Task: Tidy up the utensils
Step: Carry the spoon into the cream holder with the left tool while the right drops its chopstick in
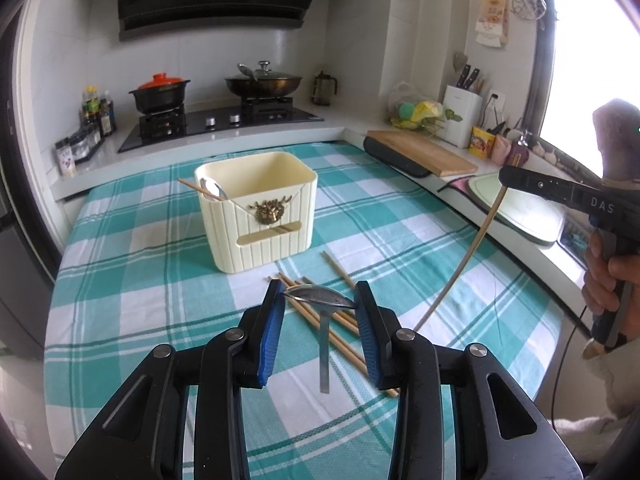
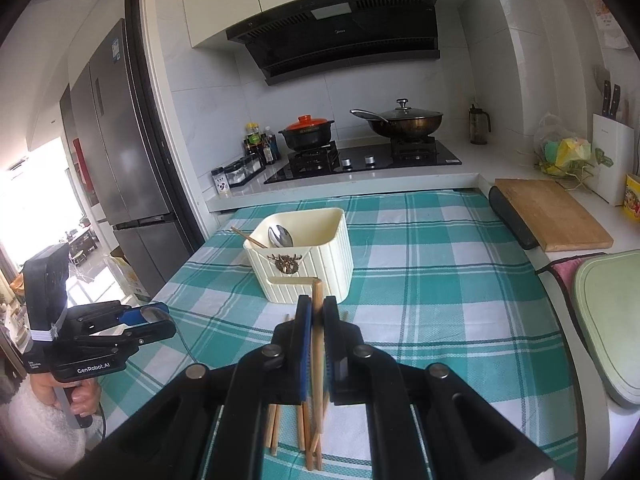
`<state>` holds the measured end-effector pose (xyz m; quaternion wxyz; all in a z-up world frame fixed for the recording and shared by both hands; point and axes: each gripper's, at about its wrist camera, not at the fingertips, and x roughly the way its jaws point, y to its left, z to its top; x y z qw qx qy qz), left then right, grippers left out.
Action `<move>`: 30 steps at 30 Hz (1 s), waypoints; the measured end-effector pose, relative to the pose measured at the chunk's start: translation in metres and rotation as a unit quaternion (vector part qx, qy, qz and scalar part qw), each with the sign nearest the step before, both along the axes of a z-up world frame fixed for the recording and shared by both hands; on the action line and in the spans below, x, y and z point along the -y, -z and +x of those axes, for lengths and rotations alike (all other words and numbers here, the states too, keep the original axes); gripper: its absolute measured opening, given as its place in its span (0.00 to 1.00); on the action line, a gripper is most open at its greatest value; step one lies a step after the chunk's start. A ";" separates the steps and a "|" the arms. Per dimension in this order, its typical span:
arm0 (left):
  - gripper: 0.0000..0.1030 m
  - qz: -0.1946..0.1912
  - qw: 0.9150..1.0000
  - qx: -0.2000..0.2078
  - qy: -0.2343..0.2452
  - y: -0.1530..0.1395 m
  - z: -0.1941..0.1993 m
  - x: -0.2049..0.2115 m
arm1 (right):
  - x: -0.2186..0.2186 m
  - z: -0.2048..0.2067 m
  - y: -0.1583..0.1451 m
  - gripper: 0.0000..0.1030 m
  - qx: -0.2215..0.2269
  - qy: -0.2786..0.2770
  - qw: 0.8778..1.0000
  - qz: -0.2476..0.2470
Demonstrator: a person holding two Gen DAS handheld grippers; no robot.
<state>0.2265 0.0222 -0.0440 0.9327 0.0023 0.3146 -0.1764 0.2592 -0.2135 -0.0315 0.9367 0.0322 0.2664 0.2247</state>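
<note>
My left gripper (image 1: 320,300) is shut on the bowl of a metal spoon (image 1: 316,295), whose handle hangs straight down above the checked tablecloth. My right gripper (image 2: 317,305) is shut on one wooden chopstick (image 2: 317,320). In the left wrist view, that chopstick (image 1: 460,264) slants down from the right gripper (image 1: 505,175). The cream utensil holder (image 1: 260,216) stands ahead of both grippers, with a spoon (image 2: 280,236) and a chopstick (image 2: 249,239) leaning in its left corner. Several loose chopsticks (image 1: 344,322) lie on the cloth under the grippers. In the right wrist view, the left gripper (image 2: 154,320) is low at the left.
A raised counter runs behind and to the right of the table (image 2: 460,280). It carries a wooden cutting board (image 2: 556,216), a pale green board (image 2: 612,320), a knife block (image 1: 462,114) and a hob with two pots (image 1: 224,116). A fridge (image 2: 120,140) stands at the left.
</note>
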 end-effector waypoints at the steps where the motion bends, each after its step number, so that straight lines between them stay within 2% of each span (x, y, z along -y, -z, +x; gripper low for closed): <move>1: 0.34 -0.003 1.000 0.001 0.000 -0.002 0.000 -0.001 | 0.000 0.000 -0.003 0.06 0.004 0.000 1.000 0.001; 10: 0.34 -0.040 0.999 0.004 0.002 -0.020 0.003 -0.012 | -0.003 0.007 -0.021 0.06 0.022 -0.001 1.000 0.006; 18: 0.34 -0.082 0.996 0.033 -0.011 -0.064 0.023 -0.034 | -0.014 0.036 -0.050 0.06 0.040 -0.010 0.999 0.003; 24: 0.34 -0.084 0.992 0.082 -0.038 -0.111 0.059 -0.045 | -0.032 0.074 -0.082 0.06 0.065 -0.010 0.998 0.010; 28: 0.34 -0.089 0.985 0.127 -0.075 -0.134 0.090 -0.050 | -0.050 0.096 -0.106 0.06 0.106 -0.009 0.994 0.010; 30: 0.34 -0.095 0.982 0.137 -0.088 -0.138 0.109 -0.051 | -0.060 0.109 -0.114 0.06 0.126 -0.010 0.992 0.010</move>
